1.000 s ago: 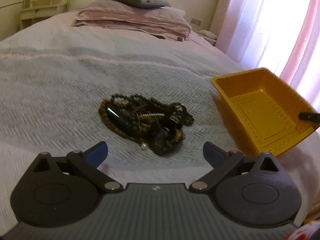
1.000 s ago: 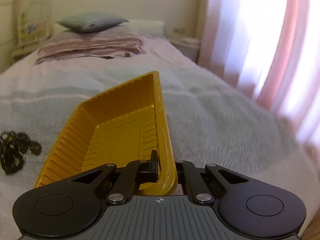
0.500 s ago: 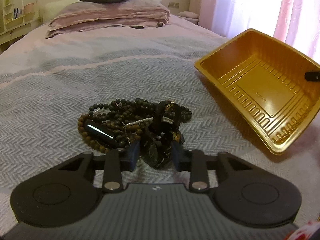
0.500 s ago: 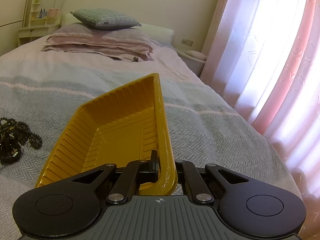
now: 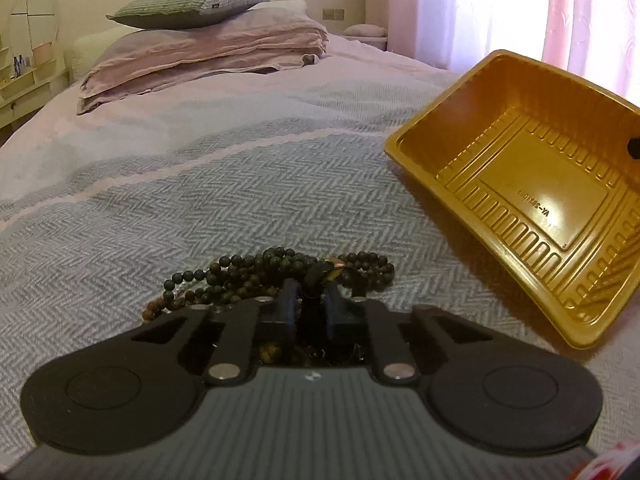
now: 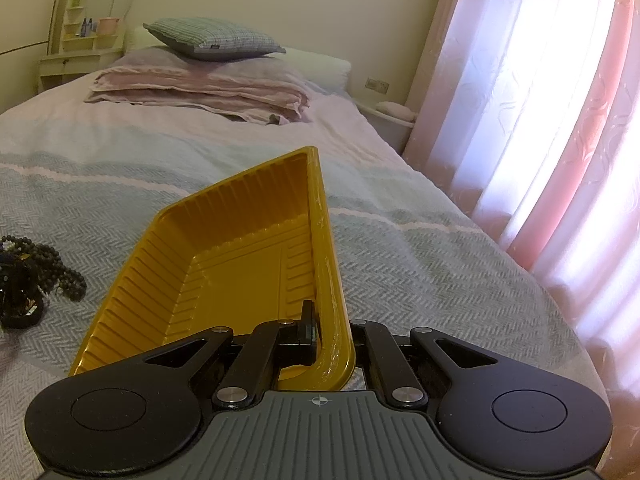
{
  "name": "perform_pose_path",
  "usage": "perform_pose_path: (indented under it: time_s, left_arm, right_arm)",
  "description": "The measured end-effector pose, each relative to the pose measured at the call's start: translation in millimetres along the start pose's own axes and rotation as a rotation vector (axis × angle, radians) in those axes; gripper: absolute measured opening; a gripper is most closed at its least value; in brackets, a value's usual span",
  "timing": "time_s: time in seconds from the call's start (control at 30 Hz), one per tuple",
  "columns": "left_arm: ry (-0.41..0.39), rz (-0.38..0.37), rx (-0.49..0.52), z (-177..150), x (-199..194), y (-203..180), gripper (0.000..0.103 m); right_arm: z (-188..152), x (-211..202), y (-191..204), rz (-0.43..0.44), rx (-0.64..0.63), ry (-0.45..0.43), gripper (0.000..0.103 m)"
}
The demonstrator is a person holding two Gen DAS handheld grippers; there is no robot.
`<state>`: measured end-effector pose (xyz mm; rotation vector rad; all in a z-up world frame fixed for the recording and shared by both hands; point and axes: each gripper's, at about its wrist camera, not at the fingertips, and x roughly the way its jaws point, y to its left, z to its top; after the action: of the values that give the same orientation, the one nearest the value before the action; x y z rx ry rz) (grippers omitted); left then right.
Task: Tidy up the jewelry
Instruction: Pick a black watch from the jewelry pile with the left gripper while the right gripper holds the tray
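A tangle of dark bead necklaces and bracelets (image 5: 280,276) lies on the grey herringbone bedspread. My left gripper (image 5: 313,308) is shut on a dark piece of this jewelry pile, its blue pads pressed in from both sides. An empty yellow plastic tray (image 5: 532,200) is tilted up at the right. My right gripper (image 6: 326,332) is shut on the tray's near rim (image 6: 332,280) and holds it tilted. The jewelry pile also shows at the left edge of the right wrist view (image 6: 32,276).
The bed (image 5: 200,184) stretches ahead, with folded pink bedding and a checked pillow (image 5: 188,8) at its head. Pink curtains (image 6: 560,120) hang along the right side. A dressing shelf with a mirror (image 6: 88,32) stands at the far left.
My left gripper went from wide open to shut on the jewelry pile and has pushed further in. The tray, held by the right gripper, now sits closer and more tilted toward the pile.
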<state>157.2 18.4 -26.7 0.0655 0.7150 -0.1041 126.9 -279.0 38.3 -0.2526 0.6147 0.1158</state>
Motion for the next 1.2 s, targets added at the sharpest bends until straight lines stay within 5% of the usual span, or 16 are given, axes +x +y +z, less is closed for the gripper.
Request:
perform_pose_path:
  time_s: [0.73, 1.0, 1.2]
  left_arm:
    - [-0.044, -0.011, 0.007, 25, -25, -7, 0.009]
    - [-0.093, -0.092, -0.003, 46, -45, -19, 0.009]
    - [-0.116, -0.229, -0.002, 61, -51, -47, 0.009]
  right_arm:
    - [-2, -1, 0, 0.002, -0.003, 0.001, 0.004]
    - [-3, 0, 0, 0.003, -0.002, 0.001, 0.005]
    - [-4, 0, -2, 0.008, 0.002, 0.001, 0.005]
